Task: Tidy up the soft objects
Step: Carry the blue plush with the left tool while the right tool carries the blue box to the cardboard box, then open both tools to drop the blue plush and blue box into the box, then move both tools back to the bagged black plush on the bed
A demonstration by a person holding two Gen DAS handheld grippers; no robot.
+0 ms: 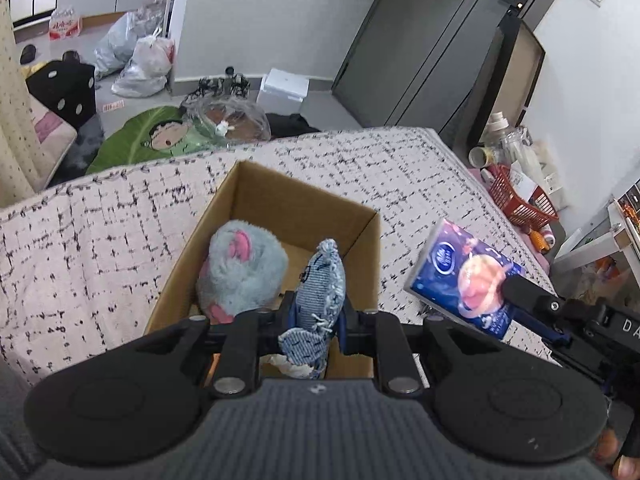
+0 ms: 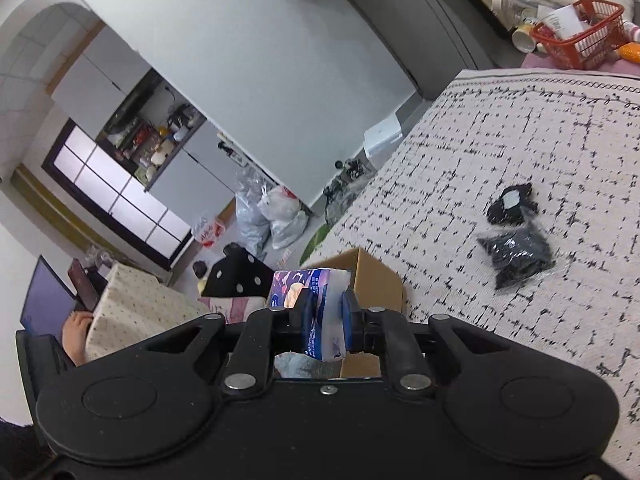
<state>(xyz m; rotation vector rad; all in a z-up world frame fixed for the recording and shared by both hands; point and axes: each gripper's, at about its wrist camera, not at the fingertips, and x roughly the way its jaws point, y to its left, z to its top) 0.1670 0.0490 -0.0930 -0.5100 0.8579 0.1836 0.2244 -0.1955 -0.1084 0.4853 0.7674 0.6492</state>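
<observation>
The patterned cloth (image 1: pixel 400 168) is spread over the middle of the left wrist view, and the cardboard box (image 1: pixel 362 248) is set on it at centre frame, open side up, seemingly as the collecting place for the soft things. In its left half a grey plush toy (image 1: pixel 240 268) with pink ears is already lodged.

The denim toy (image 1: pixel 320 280) is held upright just above the box's near edge by the left gripper (image 1: pixel 316 316), whose jaws are clamped on its lower body; it appears poised for lowering beside the plush. It is blue-grey, striped, with frayed fringe along its edges.

At the right of the same view, the tissue pack (image 1: pixel 468 276) is kept raised beside the box, clear of the cloth, probably awaiting its turn. In the right wrist view the right gripper (image 2: pixel 324 316) is seen closed on the tissue pack (image 2: pixel 316 312), squeezing its soft middle. It is dark blue with a pinkish print.

At the right of that view, two black bagged items (image 2: pixel 516 252) are left on the cloth.
</observation>
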